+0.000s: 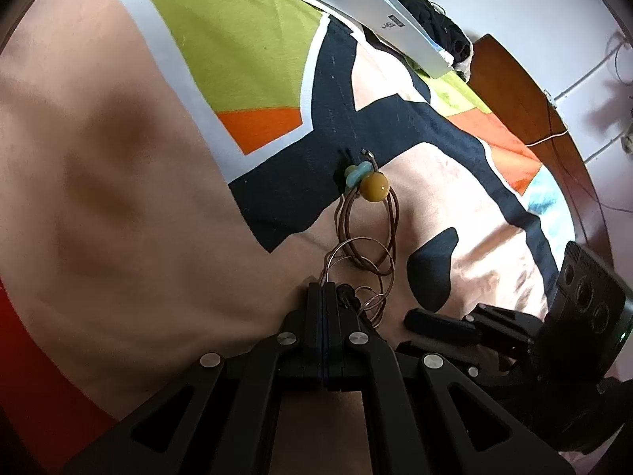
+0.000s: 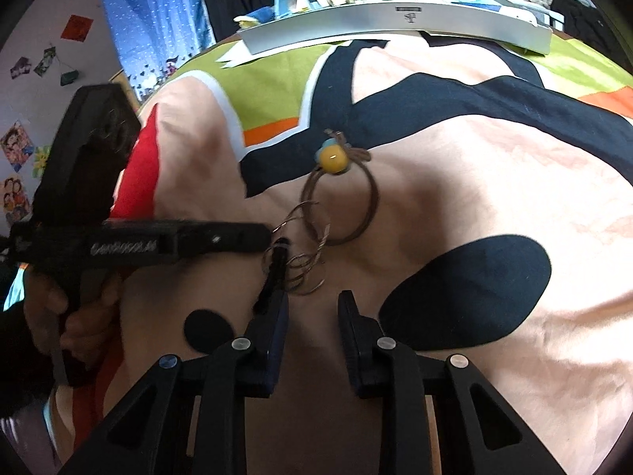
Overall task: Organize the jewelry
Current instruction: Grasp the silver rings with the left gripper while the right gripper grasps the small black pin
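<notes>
A brown cord bracelet point(image 1: 372, 233) point(image 2: 356, 206) with a yellow bead point(image 1: 374, 187) point(image 2: 334, 159) and a turquoise bead lies on the patterned bedspread point(image 1: 118, 198) point(image 2: 474, 198). Thin wire loops point(image 1: 356, 261) point(image 2: 306, 265) tangle with its near side, beside a small black piece point(image 1: 348, 292) point(image 2: 277, 265). My left gripper point(image 1: 324, 287) point(image 2: 267, 237) is shut, its tips pinching the wire loops. My right gripper point(image 2: 312, 303) point(image 1: 413, 332) stands open just short of the loops. Its left fingertip touches the black piece, and nothing is between its pads.
A long grey flat device point(image 1: 376, 0) point(image 2: 395, 25) lies along the far side of the bed. Black clothing point(image 1: 431, 19) is piled behind it. A wooden bed edge point(image 1: 514, 91) runs at the right. A hand point(image 2: 79, 316) holds the left gripper's handle.
</notes>
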A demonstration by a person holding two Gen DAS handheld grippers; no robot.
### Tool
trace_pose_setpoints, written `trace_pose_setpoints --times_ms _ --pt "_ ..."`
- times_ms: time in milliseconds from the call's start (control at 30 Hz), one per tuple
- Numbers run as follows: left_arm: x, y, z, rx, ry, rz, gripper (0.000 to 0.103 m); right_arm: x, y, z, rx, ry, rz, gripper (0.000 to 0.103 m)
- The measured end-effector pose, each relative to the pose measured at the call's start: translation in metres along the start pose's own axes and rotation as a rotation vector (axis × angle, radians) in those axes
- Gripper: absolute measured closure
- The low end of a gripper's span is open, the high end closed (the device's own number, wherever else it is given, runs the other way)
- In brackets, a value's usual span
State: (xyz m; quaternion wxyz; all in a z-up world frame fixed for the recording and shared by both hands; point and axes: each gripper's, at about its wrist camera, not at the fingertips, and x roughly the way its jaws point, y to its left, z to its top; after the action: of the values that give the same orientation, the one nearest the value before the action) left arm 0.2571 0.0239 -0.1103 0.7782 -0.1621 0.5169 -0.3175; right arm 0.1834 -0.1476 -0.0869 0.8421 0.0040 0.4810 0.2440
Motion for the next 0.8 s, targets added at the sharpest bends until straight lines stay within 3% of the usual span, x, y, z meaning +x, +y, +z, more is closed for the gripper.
trace_pose_setpoints --times_ms 433,800 --pt "-0.008 -0.007 -0.008 0.022 -0.027 0.044 0.103 0.006 -0.012 0.005 0.044 0.002 0.001 0.078" --pt "0.004 -0.008 0.008 0.049 0.044 0.033 0.103 0.001 0.003 0.001 0.015 -0.006 0.083 0.078"
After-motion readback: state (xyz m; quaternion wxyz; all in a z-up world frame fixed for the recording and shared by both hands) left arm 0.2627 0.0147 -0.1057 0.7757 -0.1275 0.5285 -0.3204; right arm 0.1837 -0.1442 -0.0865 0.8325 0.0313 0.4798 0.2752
